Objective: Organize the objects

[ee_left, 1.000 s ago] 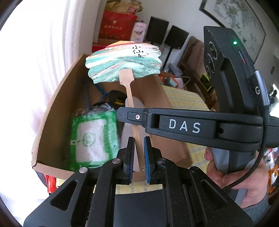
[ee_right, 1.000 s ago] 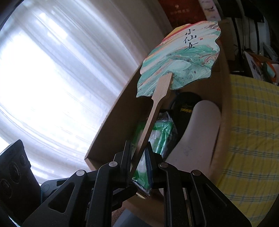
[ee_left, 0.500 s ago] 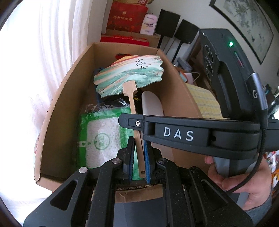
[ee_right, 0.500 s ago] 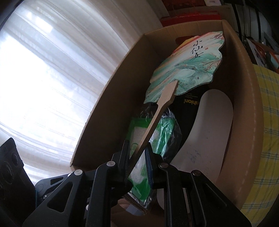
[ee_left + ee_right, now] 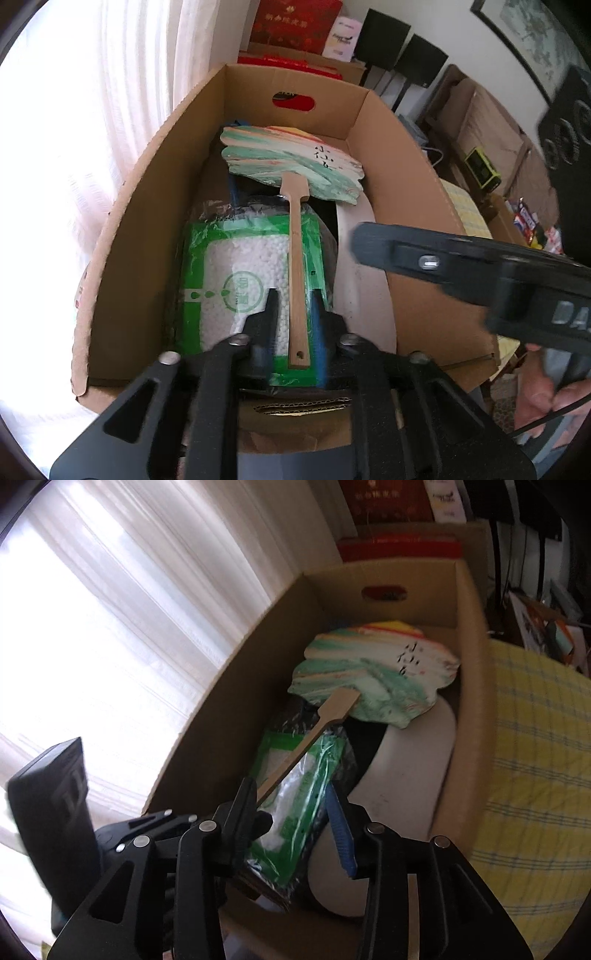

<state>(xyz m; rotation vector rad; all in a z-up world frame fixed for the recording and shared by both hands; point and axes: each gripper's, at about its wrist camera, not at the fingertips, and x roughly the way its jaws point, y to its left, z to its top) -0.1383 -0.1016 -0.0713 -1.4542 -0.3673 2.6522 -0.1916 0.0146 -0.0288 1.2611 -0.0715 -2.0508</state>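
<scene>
A hand fan (image 5: 291,166) with a green and white marbled face and a wooden handle lies inside a cardboard box (image 5: 147,206), resting on a green bag of white beads (image 5: 236,273). It also shows in the right wrist view (image 5: 373,675). My left gripper (image 5: 293,306) is open, its jaws on either side of the handle and apart from it. My right gripper (image 5: 291,801) is open too, with the handle end by its left finger. The box also shows in the right wrist view (image 5: 472,686).
A white curved object (image 5: 362,280) and a dark item lie in the box beside the bag. A yellow checked cloth (image 5: 532,760) lies right of the box. White curtains (image 5: 110,627) hang on the left. Red boxes (image 5: 295,18) and dark stands are behind.
The fan went down into the box and now lies on the green bag. Both grippers opened and let go of its handle. The right gripper moved off to the right.
</scene>
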